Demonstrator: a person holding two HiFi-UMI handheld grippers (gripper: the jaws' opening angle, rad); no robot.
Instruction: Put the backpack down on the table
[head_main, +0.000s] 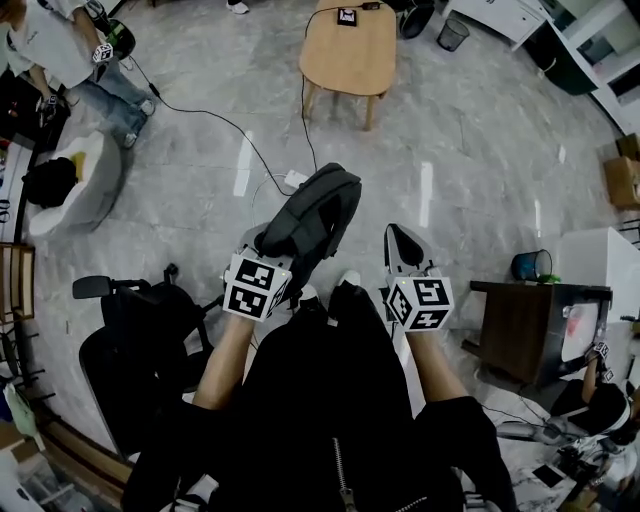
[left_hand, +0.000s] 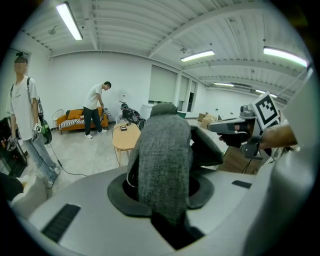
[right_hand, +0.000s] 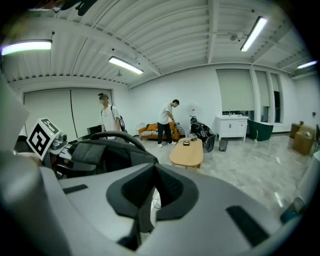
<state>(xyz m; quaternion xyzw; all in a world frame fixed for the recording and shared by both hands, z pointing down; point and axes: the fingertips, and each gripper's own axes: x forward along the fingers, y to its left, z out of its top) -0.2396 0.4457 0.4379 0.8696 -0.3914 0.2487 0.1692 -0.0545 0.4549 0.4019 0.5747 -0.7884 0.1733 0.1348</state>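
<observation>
Hanging from the left gripper (left_hand: 162, 192), the dark grey fabric backpack (head_main: 318, 212) is held above the marbled grey floor (head_main: 470, 150) in front of the person – not yet on any surface. The jaws of that gripper are clamped on a wide grey woven strap (left_hand: 165, 150) of the bag, which fills the gap between the pads. The right gripper (head_main: 400, 240) is kept just beside the bag; its jaws are pressed together and nothing is pinched in them. The low, light wooden table (head_main: 350, 60) with rounded corners is seen well apart, across open floor, so the task is judged to be at an early stage: the bag is gripped, but the approach, the lowering and the release are all left to be done. No brand or lettering can be read – only black-and-white square markers are seen, on the gripper cubes (head_main: 257, 287) and on a small dark item (head_main: 346, 16) on the tabletop.
</observation>
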